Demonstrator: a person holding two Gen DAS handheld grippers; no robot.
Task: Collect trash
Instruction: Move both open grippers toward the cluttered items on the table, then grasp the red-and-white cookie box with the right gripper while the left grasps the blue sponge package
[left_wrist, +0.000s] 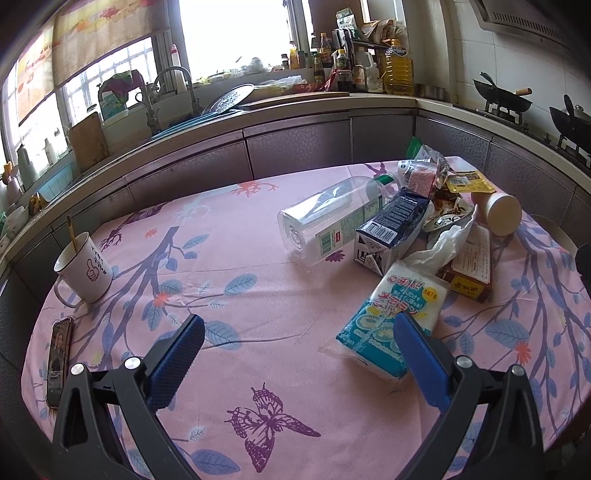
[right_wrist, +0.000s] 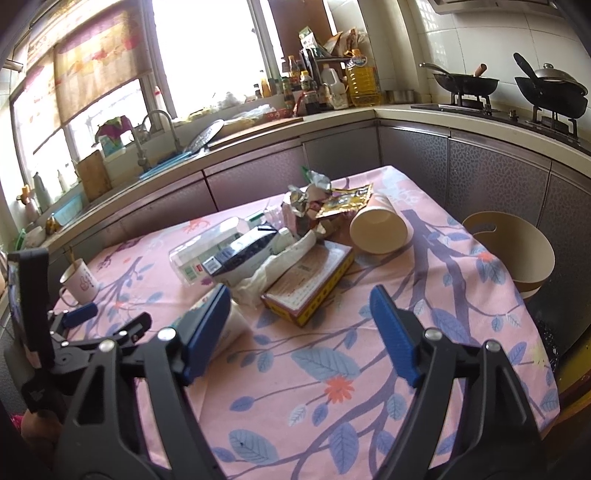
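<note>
Trash is heaped on the pink tablecloth: a clear plastic bottle (left_wrist: 332, 218) on its side, a dark blue carton (left_wrist: 388, 229), a crumpled tissue (left_wrist: 443, 245), a brown box (left_wrist: 471, 264), a blue-and-white packet (left_wrist: 391, 321), foil wrappers (left_wrist: 424, 171) and a tipped paper cup (left_wrist: 500, 214). My left gripper (left_wrist: 299, 339) is open above the cloth, its right finger over the packet. My right gripper (right_wrist: 299, 314) is open too, low over the cloth just short of the brown box (right_wrist: 310, 284). The paper cup (right_wrist: 378, 229) lies beyond it. The left gripper (right_wrist: 79, 314) shows at the left edge.
A white mug (left_wrist: 83, 271) with a stick in it and a phone (left_wrist: 59, 360) lie at the table's left. A tan bin (right_wrist: 513, 251) stands off the table's right edge. Kitchen counter, sink (left_wrist: 173, 122) and stove with woks (right_wrist: 465, 86) run behind.
</note>
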